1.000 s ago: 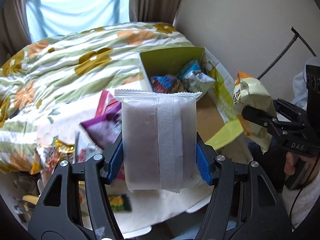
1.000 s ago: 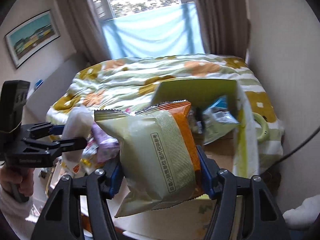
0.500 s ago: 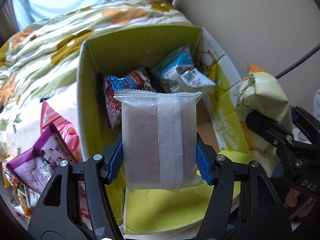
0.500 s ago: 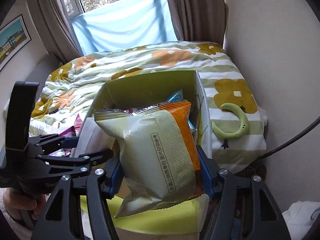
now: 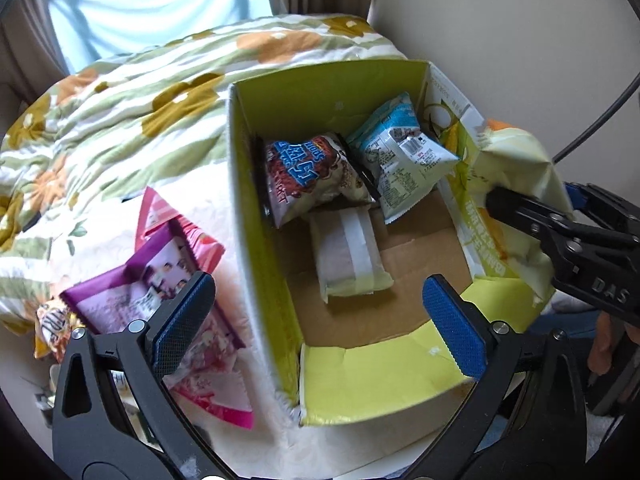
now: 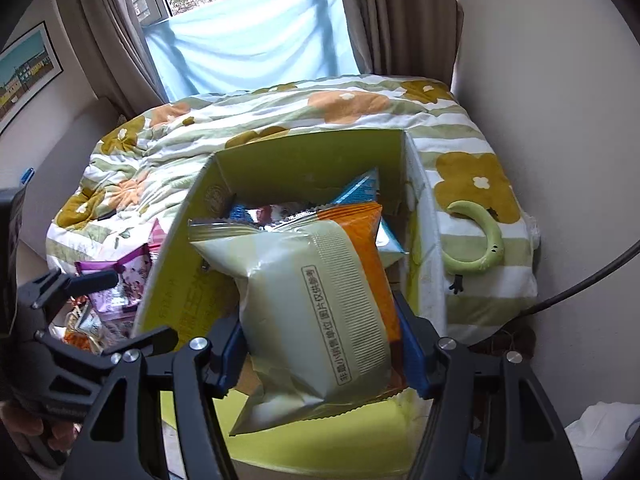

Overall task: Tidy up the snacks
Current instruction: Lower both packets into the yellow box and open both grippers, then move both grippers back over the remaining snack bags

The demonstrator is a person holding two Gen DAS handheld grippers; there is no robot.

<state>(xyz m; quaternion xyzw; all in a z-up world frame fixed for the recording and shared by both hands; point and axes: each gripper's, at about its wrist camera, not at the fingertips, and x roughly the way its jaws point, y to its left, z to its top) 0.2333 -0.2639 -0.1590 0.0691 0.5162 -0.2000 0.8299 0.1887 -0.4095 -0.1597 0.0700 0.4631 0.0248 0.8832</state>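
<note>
The left gripper [image 5: 320,316] has just been opened wide, and nothing is left between its blue pads; the pale wrapped bar [image 5: 350,258] is now seen lying on the cardboard floor of the green box [image 5: 256,264], just below the blue-and-brown snack bag [image 5: 312,176] and beside the light-blue packet [image 5: 400,156]. Over at the right gripper [image 6: 320,354], the cream-and-orange chip bag [image 6: 316,308] is clamped across its middle and is held above the near edge of the box. From here, trouble could be caused by that puffy bag being let go too early: it may be caught on the box's near flap and tipped out onto the bedspread [image 5: 120,92]. A snag could also be caused by the two tools, which are crowded close over the same opening. If the bag is squeezed harder, its contents may be crushed. More packets, such as the purple packet [image 5: 136,296], are waiting outside the box.
</note>
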